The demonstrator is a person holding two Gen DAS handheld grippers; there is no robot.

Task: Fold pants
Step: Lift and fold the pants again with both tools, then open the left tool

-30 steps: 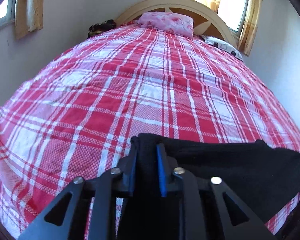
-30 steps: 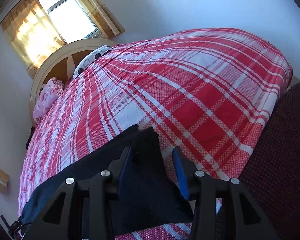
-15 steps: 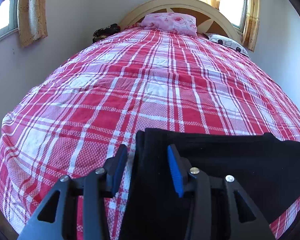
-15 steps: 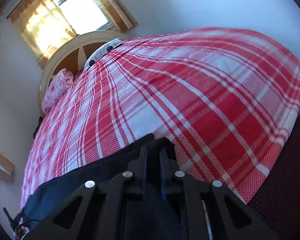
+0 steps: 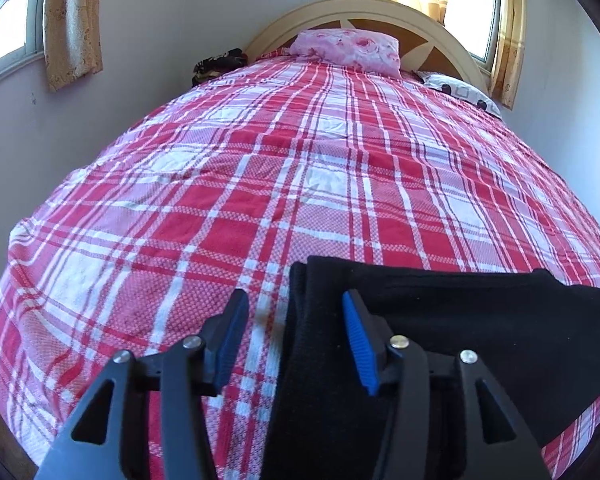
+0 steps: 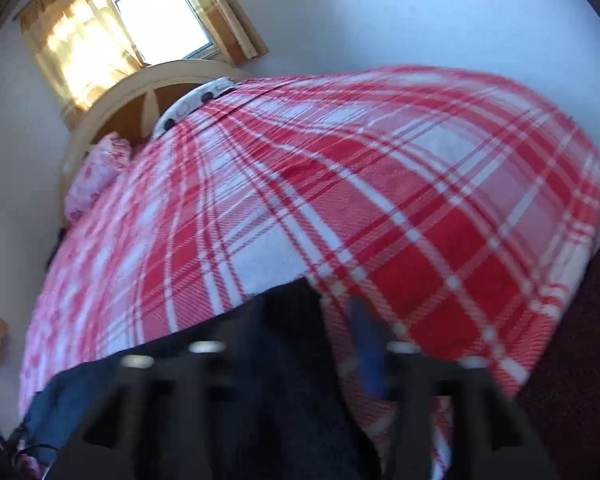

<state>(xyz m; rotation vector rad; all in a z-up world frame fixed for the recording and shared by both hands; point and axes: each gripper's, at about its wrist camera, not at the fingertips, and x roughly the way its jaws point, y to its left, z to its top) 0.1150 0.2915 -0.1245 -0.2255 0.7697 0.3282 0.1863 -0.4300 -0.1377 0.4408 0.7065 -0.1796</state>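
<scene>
The black pants [image 5: 440,340] lie flat on the red-and-white checked bed cover [image 5: 260,168] near its front edge. My left gripper [image 5: 294,320] hovers over their left folded edge. Its jaws are opening, the blue pads stand clear of the cloth, and the edge lies between them. In the blurred right wrist view the pants [image 6: 228,360] stretch toward the lower left, showing a blue part there. My right gripper [image 6: 316,332] sits over their near corner with its jaws opening. One blue fingertip [image 6: 364,340] stands over the bed cover [image 6: 380,184], free of the fabric.
A pink flowered pillow [image 5: 346,46] and a white dotted pillow [image 5: 460,92] lean at the rounded headboard [image 5: 380,8]. A dark bundle [image 5: 218,66] sits at the bed's far left corner. Curtained windows flank the bed. A dark red surface [image 6: 572,340] borders the right side.
The left jaws spread apart and let go of the pants' folded edge. The right jaws closed on the pants' corner half a second ago, then opened again and shifted slightly.
</scene>
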